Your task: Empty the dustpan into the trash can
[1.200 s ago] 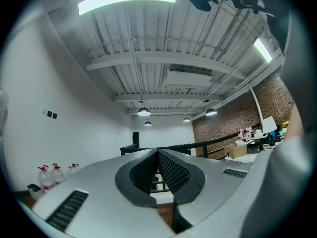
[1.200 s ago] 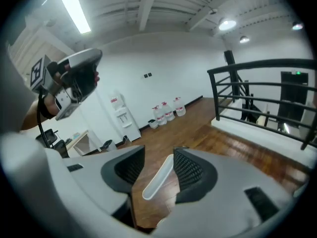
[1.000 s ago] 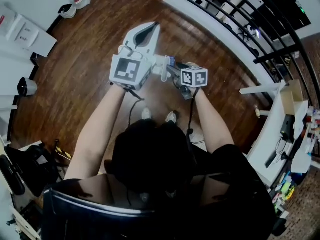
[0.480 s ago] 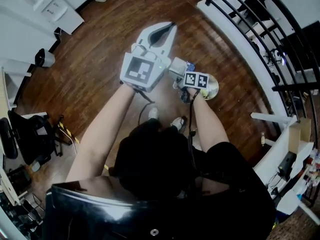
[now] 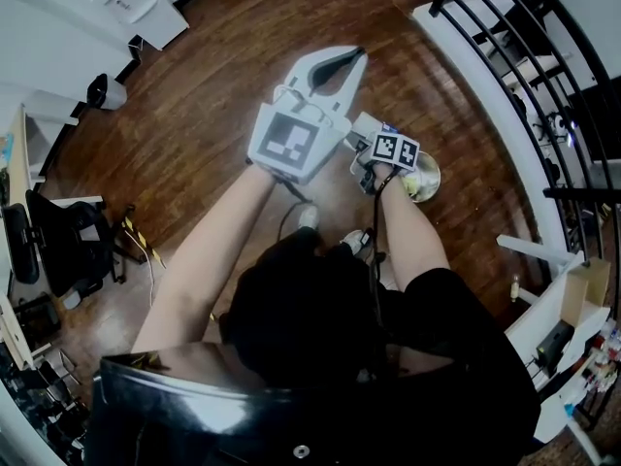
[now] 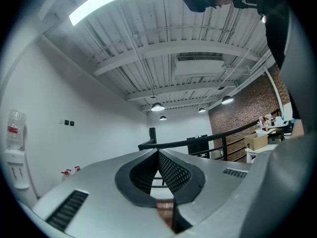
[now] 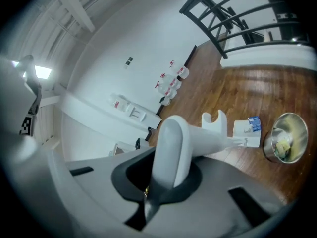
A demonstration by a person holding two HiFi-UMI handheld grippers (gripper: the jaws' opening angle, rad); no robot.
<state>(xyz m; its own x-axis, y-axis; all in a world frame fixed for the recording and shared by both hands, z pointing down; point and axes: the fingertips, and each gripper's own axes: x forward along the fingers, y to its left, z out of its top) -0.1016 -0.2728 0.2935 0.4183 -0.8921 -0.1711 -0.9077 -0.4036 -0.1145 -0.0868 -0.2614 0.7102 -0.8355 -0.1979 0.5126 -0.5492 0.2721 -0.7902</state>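
My right gripper (image 7: 164, 181) is shut on the grey-white handle of the white dustpan (image 7: 214, 131), whose pan end points down toward the wood floor, with a blue-and-white scrap (image 7: 253, 124) at its far end. The steel trash can (image 7: 286, 139) stands on the floor just right of the pan, with pale rubbish inside. In the head view the right gripper (image 5: 371, 148) hangs beside the trash can (image 5: 425, 179), and the dustpan (image 5: 363, 123) is mostly hidden. My left gripper (image 5: 335, 61) is shut and empty, raised and aimed at the ceiling (image 6: 158, 155).
A black railing (image 5: 524, 56) on a white curved ledge runs along the right. A desk chair (image 5: 58, 250) and cables stand at the left, with a white cabinet (image 5: 126, 3) at the top left. Bottles (image 7: 173, 81) line the far wall. The person's shoes (image 5: 309, 216) are below the grippers.
The head view has swung, bringing the steel trash can into sight. My right gripper has dropped toward the right and now sits beside the can. The left gripper has stayed raised.
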